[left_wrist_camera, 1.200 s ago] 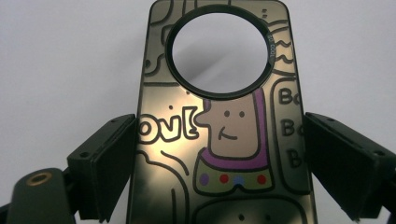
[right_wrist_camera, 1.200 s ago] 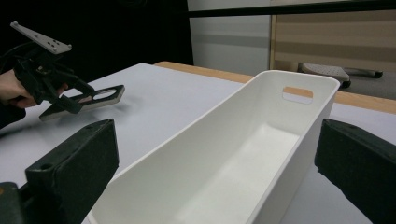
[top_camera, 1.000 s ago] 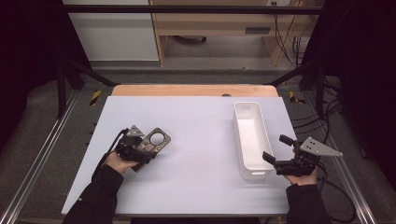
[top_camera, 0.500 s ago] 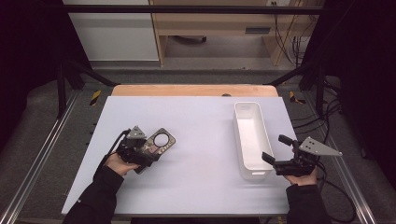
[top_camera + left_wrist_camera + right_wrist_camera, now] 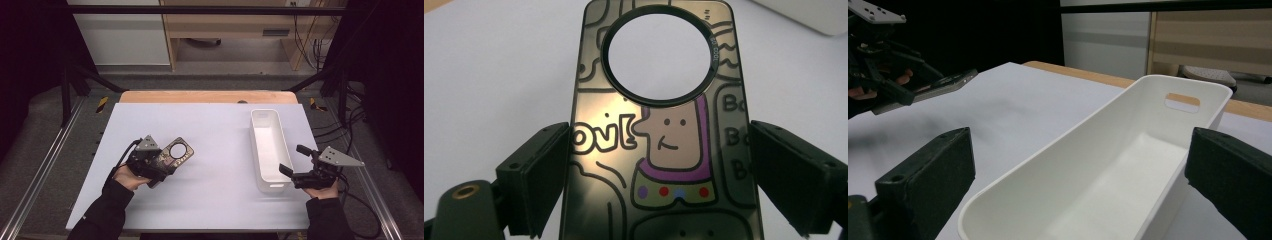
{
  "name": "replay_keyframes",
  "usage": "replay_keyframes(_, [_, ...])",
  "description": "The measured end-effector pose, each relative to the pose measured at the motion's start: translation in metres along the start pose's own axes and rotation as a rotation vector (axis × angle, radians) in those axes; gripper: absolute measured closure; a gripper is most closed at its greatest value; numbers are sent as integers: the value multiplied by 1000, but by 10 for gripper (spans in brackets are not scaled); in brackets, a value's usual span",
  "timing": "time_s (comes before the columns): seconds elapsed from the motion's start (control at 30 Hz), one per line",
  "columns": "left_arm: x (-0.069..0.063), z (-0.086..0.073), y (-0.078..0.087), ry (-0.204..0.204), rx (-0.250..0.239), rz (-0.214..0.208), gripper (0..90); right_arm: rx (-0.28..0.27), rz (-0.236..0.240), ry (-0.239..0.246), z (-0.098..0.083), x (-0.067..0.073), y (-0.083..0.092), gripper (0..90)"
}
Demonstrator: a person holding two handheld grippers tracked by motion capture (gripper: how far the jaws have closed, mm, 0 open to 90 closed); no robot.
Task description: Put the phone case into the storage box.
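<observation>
A dark phone case with a cartoon print and a round camera hole is held at the table's left front. My left gripper is shut on it. In the left gripper view the two jaws press on the long edges of the case. The right gripper view shows the case raised off the table and tilted. A long, empty white bin stands at the right. My right gripper is open at the bin's near right corner, its jaws on either side of the bin's end.
The pale lilac tabletop has a wooden strip along its far edge. Metal frame rails run down both sides. Cables lie on the floor to the right.
The left gripper has shifted very slightly to the right with the case. The right gripper and the bin have stayed where they were.
</observation>
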State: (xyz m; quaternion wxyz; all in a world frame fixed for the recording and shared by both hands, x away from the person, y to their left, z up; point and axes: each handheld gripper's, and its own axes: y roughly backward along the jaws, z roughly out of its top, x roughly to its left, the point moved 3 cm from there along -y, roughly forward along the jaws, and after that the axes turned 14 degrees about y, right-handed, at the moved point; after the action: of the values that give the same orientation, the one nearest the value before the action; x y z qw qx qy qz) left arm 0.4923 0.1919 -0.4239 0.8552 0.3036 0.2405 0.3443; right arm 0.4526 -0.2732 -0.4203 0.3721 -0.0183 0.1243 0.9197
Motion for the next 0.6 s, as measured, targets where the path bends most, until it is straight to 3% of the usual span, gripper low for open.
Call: replay_keyframes(0.6, [-26, 4, 0, -60, 12, -75, 117, 27, 112, 46, 12, 18, -12, 2])
